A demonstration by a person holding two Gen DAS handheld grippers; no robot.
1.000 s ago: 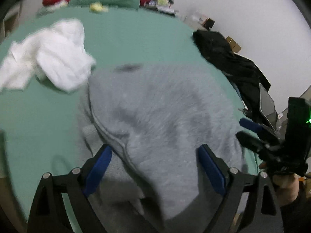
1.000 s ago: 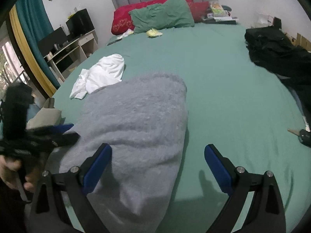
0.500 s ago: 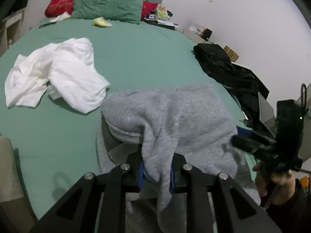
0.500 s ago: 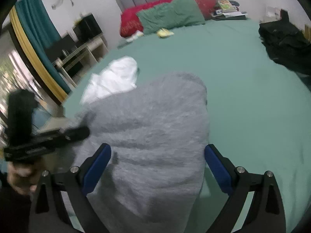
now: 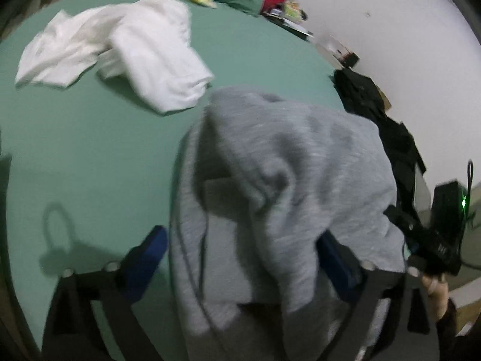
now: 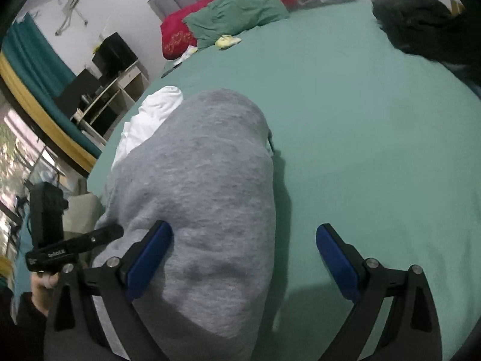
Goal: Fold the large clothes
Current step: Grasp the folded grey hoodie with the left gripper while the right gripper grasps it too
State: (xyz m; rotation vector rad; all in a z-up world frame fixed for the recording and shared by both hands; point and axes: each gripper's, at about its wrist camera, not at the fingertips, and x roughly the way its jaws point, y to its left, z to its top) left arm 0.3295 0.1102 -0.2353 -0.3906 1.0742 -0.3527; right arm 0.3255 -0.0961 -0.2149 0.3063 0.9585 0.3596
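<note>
Half a second ago the left hand-held gripper point(image 5: 240, 258) pinched the grey sweatshirt point(image 5: 288, 174); its jaws are opening now, cloth loose between them – the right hand-held gripper point(image 6: 243, 258) is spread – the sweatshirt lies bunched on the bed point(image 6: 375, 126), folding barely begun

Fuzzy grey fleece-like cloth of the sweatshirt point(image 6: 198, 198), matt and slightly pilled, smooth matt green sheet on the bed point(image 6: 375, 126), crumpled white cotton-like garment point(image 5: 129, 45), matt black plastic gripper frames with blue rubbery-looking fingers point(image 6: 148, 255), dull black cloth heap point(image 5: 387, 126)
</note>
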